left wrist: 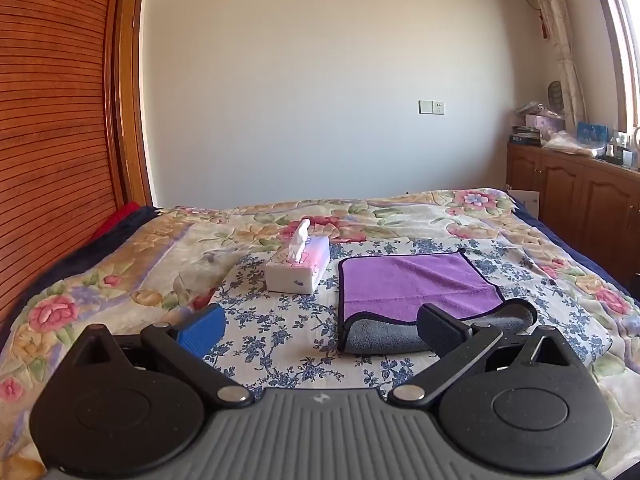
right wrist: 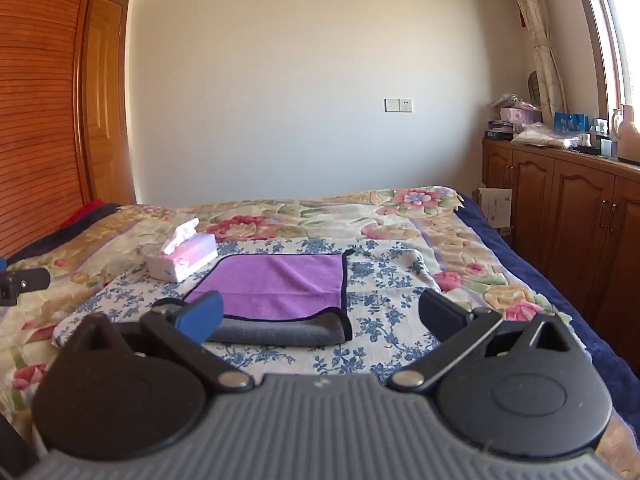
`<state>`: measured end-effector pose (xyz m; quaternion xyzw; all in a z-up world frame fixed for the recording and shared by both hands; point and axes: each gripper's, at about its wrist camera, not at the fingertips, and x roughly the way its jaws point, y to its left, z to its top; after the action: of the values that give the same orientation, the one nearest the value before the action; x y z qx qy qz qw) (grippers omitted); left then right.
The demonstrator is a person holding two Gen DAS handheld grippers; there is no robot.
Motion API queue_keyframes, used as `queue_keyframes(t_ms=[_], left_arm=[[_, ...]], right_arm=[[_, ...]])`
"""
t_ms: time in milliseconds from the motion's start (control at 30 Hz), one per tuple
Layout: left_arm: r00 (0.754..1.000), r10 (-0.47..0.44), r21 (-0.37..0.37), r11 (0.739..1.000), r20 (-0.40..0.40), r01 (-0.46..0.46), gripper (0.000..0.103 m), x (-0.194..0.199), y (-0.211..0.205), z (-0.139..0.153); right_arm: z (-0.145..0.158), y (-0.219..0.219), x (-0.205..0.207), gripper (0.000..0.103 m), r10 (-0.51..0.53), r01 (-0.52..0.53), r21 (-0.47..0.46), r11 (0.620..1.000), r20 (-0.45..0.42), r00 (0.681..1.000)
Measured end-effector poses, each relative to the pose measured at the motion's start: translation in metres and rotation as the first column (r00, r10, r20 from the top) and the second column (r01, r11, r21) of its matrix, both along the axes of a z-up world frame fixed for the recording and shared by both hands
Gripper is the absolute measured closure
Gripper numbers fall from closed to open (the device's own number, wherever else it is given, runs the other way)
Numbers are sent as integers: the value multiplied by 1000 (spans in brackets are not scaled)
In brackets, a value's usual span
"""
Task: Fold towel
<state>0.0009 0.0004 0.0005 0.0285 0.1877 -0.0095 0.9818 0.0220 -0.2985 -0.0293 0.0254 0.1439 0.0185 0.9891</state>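
so, near to far:
left gripper [left wrist: 320, 330]: fingers spread wide, holding nothing, low over the bed.
right gripper [right wrist: 320, 318]: fingers spread wide too, empty.
purple towel [right wrist: 276, 282]: flat on the flowery bedspread [right wrist: 380, 344], near edge rolled over, grey side showing.
tissue box [left wrist: 298, 270]: just beside the towel's left edge.
risk: i think a pinch could catch the bedspread too, or a swing could bump the box.

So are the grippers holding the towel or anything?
No, nothing is held. The left gripper and right gripper are both open, above the bed, short of the purple towel.
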Motion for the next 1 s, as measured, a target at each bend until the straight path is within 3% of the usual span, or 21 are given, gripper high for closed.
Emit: queue_keyframes(t_ms=[1000], left_arm=[[1000, -4, 7, 1000, 18, 4, 0, -1, -1, -2]], right_arm=[[1, 1, 1, 0, -2, 2, 0, 1000, -4, 1000]])
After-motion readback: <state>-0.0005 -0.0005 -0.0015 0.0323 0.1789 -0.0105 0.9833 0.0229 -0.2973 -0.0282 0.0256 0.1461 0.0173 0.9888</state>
